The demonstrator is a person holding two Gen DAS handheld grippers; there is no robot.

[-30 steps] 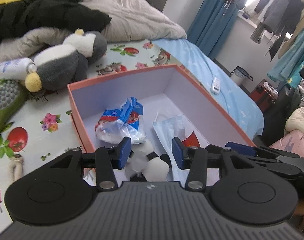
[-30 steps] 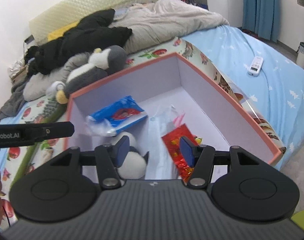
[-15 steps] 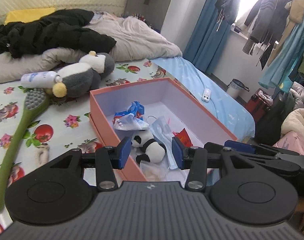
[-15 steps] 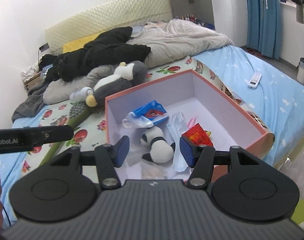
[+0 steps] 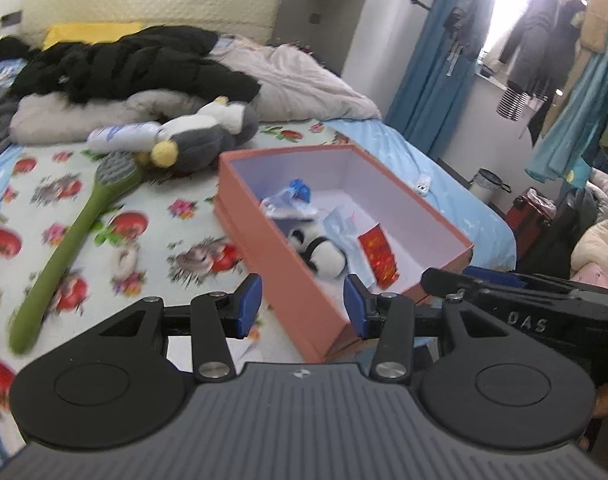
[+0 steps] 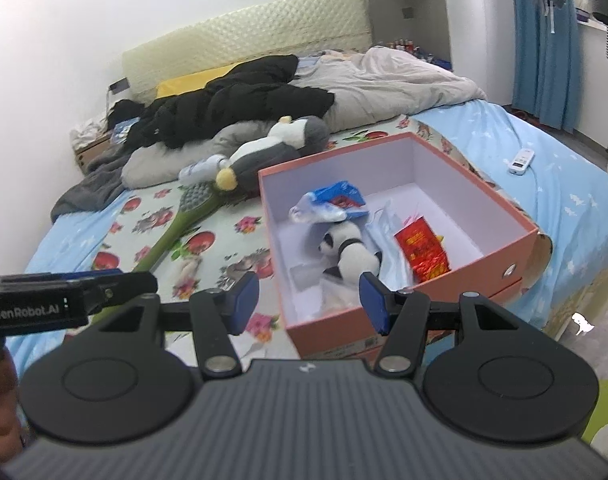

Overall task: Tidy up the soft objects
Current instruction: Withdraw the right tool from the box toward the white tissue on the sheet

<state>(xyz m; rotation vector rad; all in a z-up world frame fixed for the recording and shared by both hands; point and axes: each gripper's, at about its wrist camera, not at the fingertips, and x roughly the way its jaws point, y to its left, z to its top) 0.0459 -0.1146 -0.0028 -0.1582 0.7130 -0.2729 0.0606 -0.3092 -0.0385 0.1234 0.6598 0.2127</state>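
An orange box (image 5: 264,240) stands open on the flowered bed sheet. Inside it lie a small panda plush (image 5: 324,252), a blue tissue pack (image 5: 292,200), a clear mask pack (image 5: 344,228) and a red packet (image 5: 380,254). Beyond the box, a grey and white penguin plush (image 5: 200,140) lies on the bed. My left gripper (image 5: 302,306) hovers open before the box's near corner, holding nothing. My right gripper (image 6: 310,302) is open too, above the box's (image 6: 504,268) near edge, with the panda plush (image 6: 352,250) seen past its fingers.
A long green brush (image 5: 76,236) and a white bottle (image 5: 120,136) lie left of the box. A black coat (image 5: 124,64) and a grey duvet (image 6: 384,80) are heaped at the bed's head. A white remote (image 6: 522,160) rests on the blue sheet; a bin (image 5: 488,184) stands by the curtain.
Both grippers have drawn back and risen away from the box. It now looks smaller and farther off, and more of the bed shows. The jaws stand as wide as before.
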